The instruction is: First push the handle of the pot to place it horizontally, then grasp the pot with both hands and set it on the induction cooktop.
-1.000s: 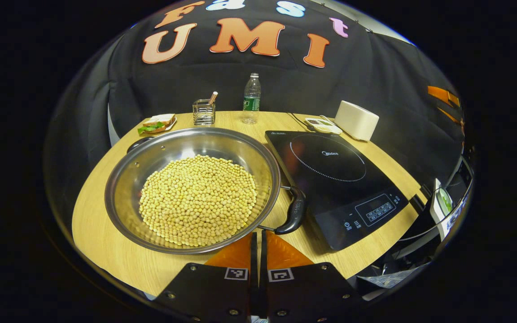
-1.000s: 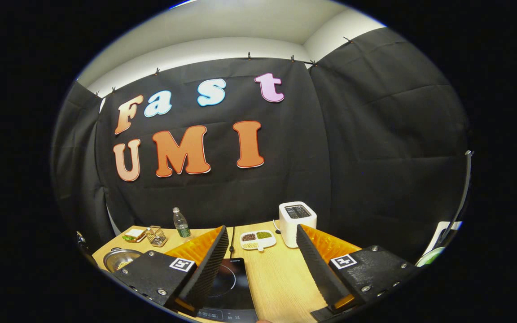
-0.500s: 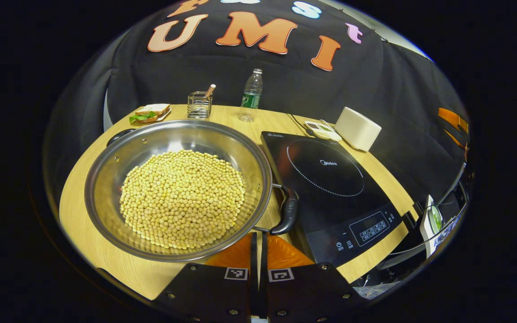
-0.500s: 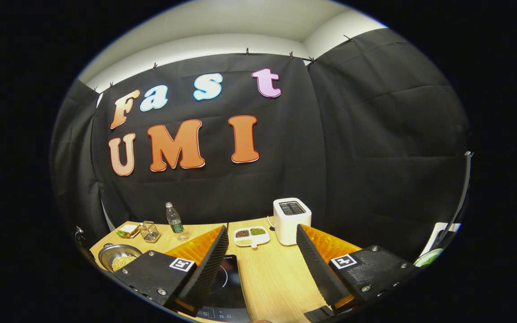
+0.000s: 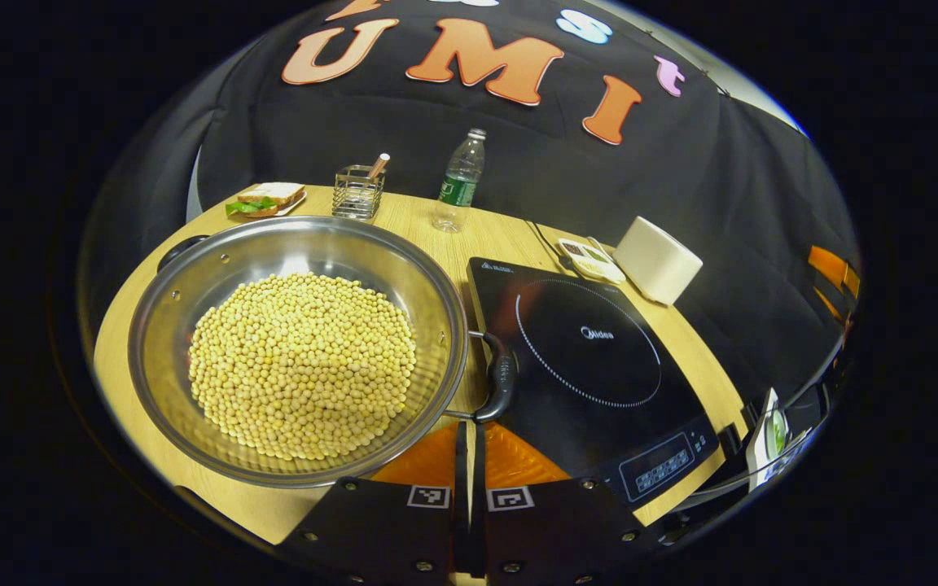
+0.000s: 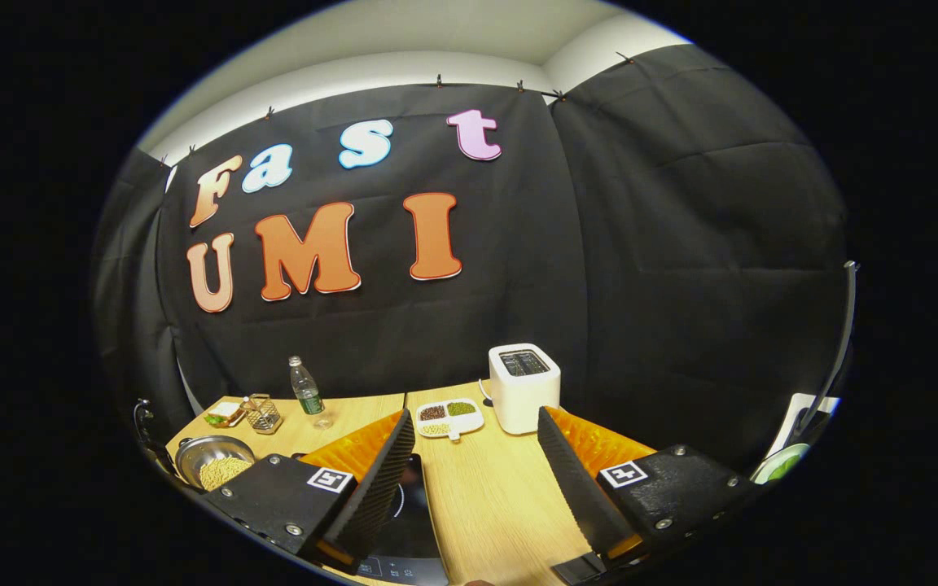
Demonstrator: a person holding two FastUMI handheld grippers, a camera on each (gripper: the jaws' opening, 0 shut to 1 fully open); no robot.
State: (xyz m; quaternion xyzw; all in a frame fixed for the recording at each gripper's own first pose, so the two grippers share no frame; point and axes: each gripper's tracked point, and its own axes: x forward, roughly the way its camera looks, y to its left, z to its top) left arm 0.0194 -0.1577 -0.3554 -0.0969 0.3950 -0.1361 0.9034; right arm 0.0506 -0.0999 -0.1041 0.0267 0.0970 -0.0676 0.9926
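A pale wooden surface point(image 5: 510, 244) stands against the booth's black cloth wall, and on it the task's things sit side by side. The pot point(image 5: 298, 346), a wide steel pan heaped with yellow beans, rests on the left part of the surface, not on the induction cooktop point(image 5: 591, 350), which lies just to its right. The pot's near handle point(image 5: 501, 387) hangs close to the cooktop's left edge and points toward the near side at a slant; a second handle point(image 5: 180, 248) shows at the far left rim.

The left tool point(image 5: 469, 456) has its fingers pressed together with nothing between them, its tip just near of the handle; contact cannot be told. The right tool point(image 6: 473, 480) is spread wide and empty, held well above the surface near the cooktop's near end, with the toaster point(image 6: 523, 387) and a divided dish point(image 6: 449, 417) beyond.

By my reading the task is barely begun: the handle push looks about to start, and the two-handed lift and placing remain.
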